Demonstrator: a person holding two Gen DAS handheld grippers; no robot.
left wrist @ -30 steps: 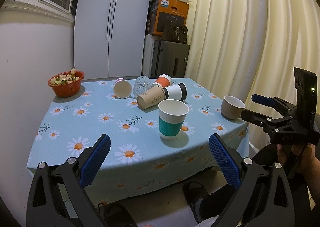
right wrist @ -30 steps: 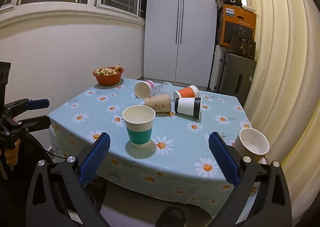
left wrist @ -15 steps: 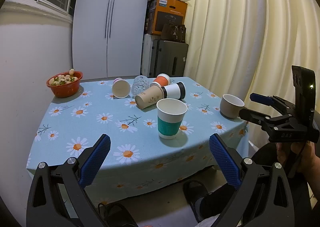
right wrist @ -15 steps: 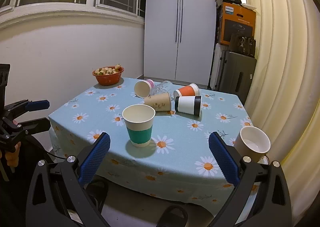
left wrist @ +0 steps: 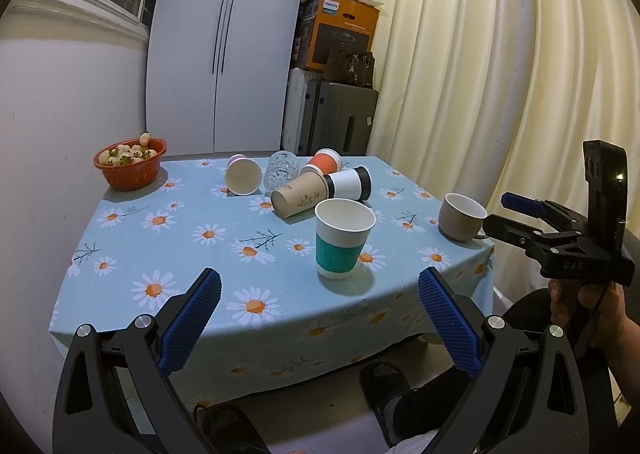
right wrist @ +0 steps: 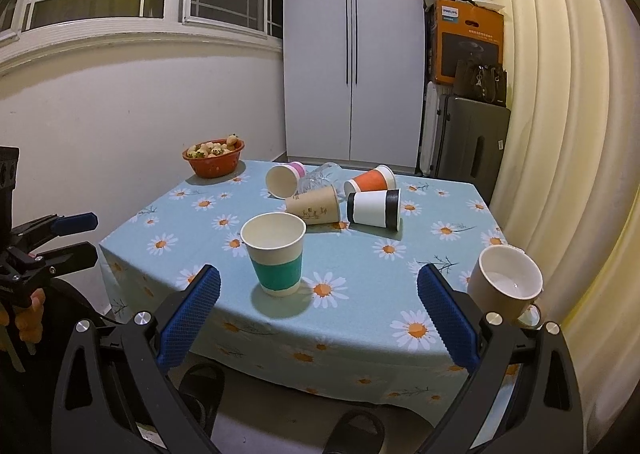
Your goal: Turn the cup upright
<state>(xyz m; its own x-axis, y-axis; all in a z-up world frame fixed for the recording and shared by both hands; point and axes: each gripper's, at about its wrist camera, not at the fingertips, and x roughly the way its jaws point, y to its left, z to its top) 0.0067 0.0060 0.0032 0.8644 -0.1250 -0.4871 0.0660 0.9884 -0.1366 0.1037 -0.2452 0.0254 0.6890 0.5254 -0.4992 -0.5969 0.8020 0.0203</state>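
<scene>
A white and teal paper cup (left wrist: 343, 240) (right wrist: 275, 253) stands upright near the table's front edge. Behind it several cups lie on their sides: a brown one (left wrist: 298, 196) (right wrist: 314, 205), a black and white one (left wrist: 348, 183) (right wrist: 374, 209), an orange one (left wrist: 322, 161) (right wrist: 370, 179), a pink-bottomed one (left wrist: 242, 175) (right wrist: 283, 179) and a clear glass (left wrist: 281, 170) (right wrist: 318, 176). My left gripper (left wrist: 318, 318) is open and empty in front of the table. My right gripper (right wrist: 318, 318) is open and empty too; it also shows in the left wrist view (left wrist: 512, 214).
A beige mug (left wrist: 460, 216) (right wrist: 505, 282) stands upright at the table's right corner. An orange bowl (left wrist: 131, 164) (right wrist: 214, 158) of food sits at the far left. The table has a daisy cloth (left wrist: 180, 222). Curtains hang on the right; a suitcase and boxes stand behind.
Both grippers have drifted slightly; the views shift a little. The cups have not moved and both grippers stay open.
</scene>
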